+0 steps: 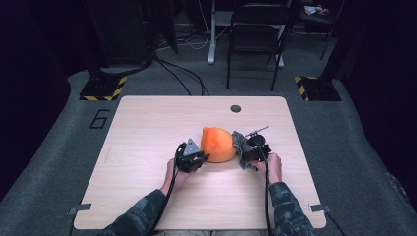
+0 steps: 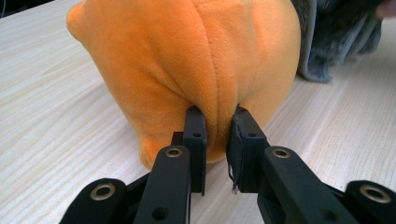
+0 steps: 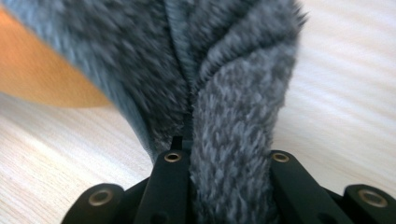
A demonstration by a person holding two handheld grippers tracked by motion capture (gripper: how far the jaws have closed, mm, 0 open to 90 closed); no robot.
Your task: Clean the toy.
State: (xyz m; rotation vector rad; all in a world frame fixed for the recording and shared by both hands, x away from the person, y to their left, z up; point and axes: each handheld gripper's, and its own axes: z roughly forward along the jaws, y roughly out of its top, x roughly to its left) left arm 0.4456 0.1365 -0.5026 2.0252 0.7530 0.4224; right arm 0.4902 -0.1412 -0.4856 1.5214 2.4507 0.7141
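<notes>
**Both grippers pinch the plush at mid-table**

The left gripper (image 2: 215, 123) is closed on a fold of the orange plush (image 1: 218, 144). The right gripper (image 3: 224, 158) clamps the grey fuzzy fabric (image 1: 239, 142) on the plush's right. A round hole (image 1: 236, 108) lies on the far table (image 1: 147, 128), a folding chair (image 1: 255, 34) beyond.

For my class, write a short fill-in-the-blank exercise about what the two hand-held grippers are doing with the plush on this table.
1. The left hand-held gripper pinches a fold of the ____ plush.
2. The right hand-held gripper is shut on the ____ fabric.
3. Both fabrics rest on a light ____ table.
4. Beyond the table stands a black ____.

Missing words: orange; grey; wooden; chair
</notes>
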